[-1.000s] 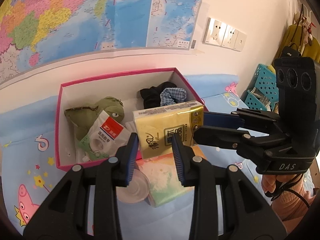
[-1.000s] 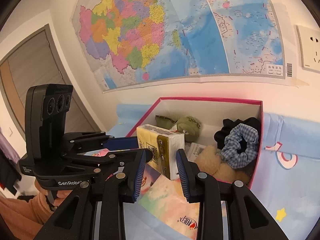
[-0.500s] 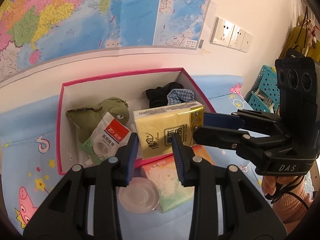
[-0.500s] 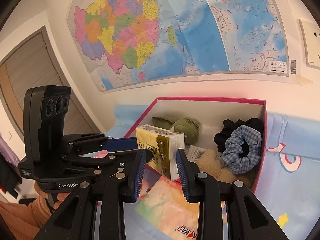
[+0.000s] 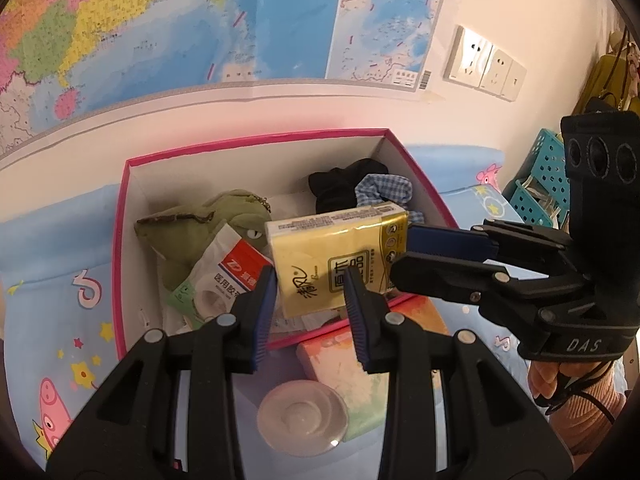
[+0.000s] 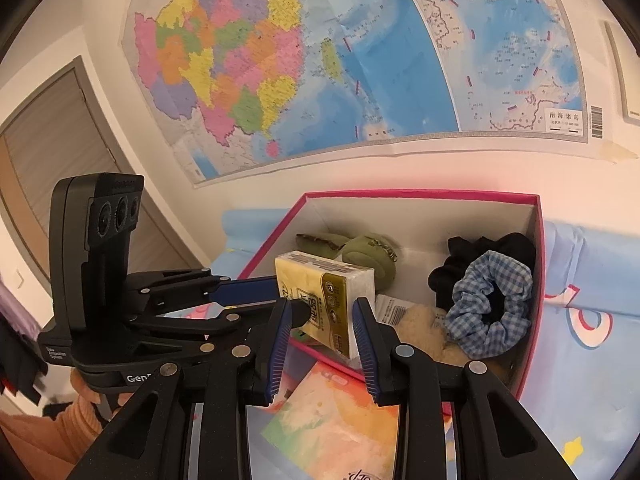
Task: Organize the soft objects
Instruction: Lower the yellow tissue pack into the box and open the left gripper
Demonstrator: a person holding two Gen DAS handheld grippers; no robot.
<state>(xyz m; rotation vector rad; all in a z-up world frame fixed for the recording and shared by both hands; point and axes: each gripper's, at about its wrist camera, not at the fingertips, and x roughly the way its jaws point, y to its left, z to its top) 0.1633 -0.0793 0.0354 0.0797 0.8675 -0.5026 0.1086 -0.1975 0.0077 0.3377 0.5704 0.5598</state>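
Observation:
A yellow tissue pack (image 5: 336, 256) hangs over the pink-rimmed box (image 5: 120, 240), gripped from both sides. My left gripper (image 5: 310, 280) is shut on its left end and my right gripper (image 6: 320, 312) is shut on its right end (image 6: 320, 300). In the box lie a green plush toy (image 5: 192, 224), a white medical tape packet (image 5: 228, 272), a black cloth (image 5: 340, 188), a blue checked scrunchie (image 6: 492, 300) and a beige fluffy item (image 6: 420, 328).
In front of the box lie an orange-green tissue pack (image 5: 352, 368) and a clear round lid (image 5: 300, 412) on the blue cartoon sheet (image 5: 52, 320). A wall with a map (image 5: 200, 32) stands close behind. Teal baskets (image 5: 536, 184) are at the right.
Both grippers have carried the tissue pack further over the box, toward the wall; the items in front of the box show more fully.

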